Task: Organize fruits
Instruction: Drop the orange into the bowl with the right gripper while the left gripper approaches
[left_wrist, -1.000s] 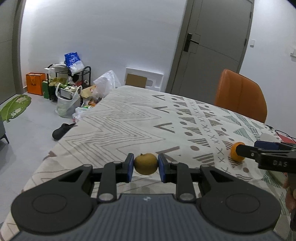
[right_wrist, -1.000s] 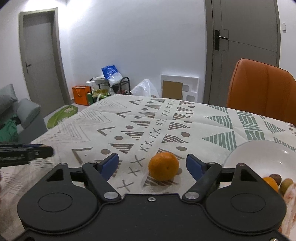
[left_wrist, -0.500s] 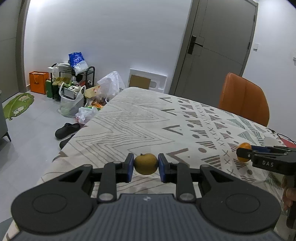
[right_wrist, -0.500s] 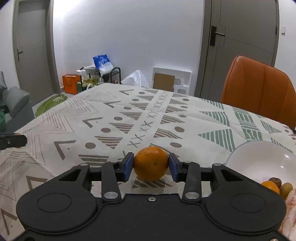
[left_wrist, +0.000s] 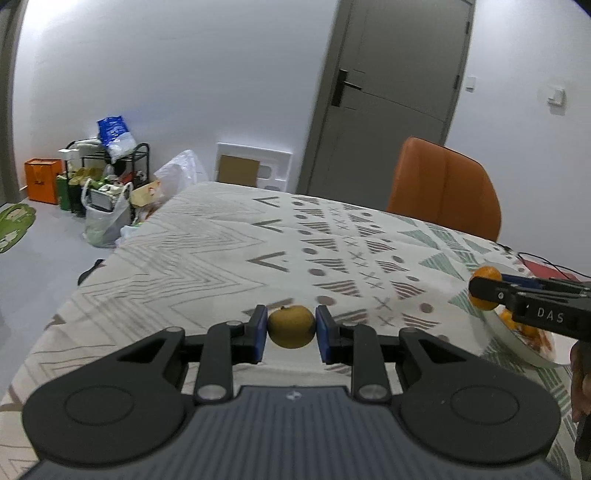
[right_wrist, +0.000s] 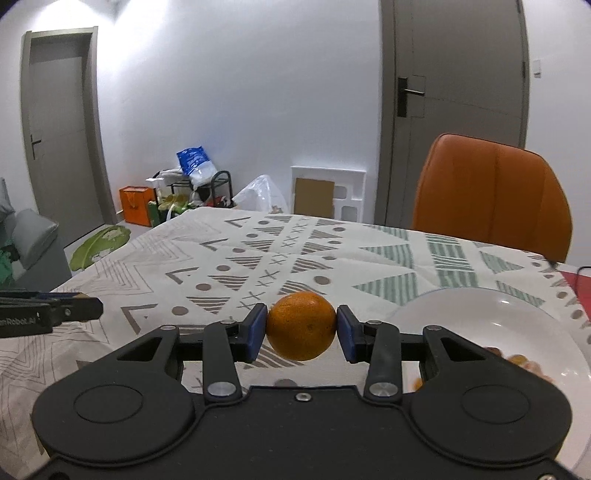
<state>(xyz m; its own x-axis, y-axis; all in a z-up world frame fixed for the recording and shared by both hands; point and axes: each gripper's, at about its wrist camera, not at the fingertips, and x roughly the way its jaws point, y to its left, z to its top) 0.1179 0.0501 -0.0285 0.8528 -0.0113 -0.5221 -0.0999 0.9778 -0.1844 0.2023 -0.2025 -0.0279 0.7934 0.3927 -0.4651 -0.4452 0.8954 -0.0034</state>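
My left gripper (left_wrist: 290, 331) is shut on a small brownish-yellow pear (left_wrist: 291, 326) and holds it above the patterned tablecloth (left_wrist: 221, 251). My right gripper (right_wrist: 301, 332) is shut on an orange (right_wrist: 301, 330) and holds it above the cloth, left of the white bowl (right_wrist: 480, 314). The bowl holds a few small fruits (right_wrist: 517, 360) at its right side. In the left wrist view the right gripper (left_wrist: 532, 299) shows at the right edge with the orange (left_wrist: 485, 275) over the bowl's rim (left_wrist: 517, 347).
An orange chair (right_wrist: 491, 199) stands behind the table's far right. Grey doors, a rack with bags (left_wrist: 103, 173) and shoes are on the floor beyond the table's left edge. A red item with a black cable (left_wrist: 546, 267) lies at the far right.
My right gripper closed on the orange and lifted it off the cloth toward the bowl. My left gripper kept hold of the pear and rose, swinging right.
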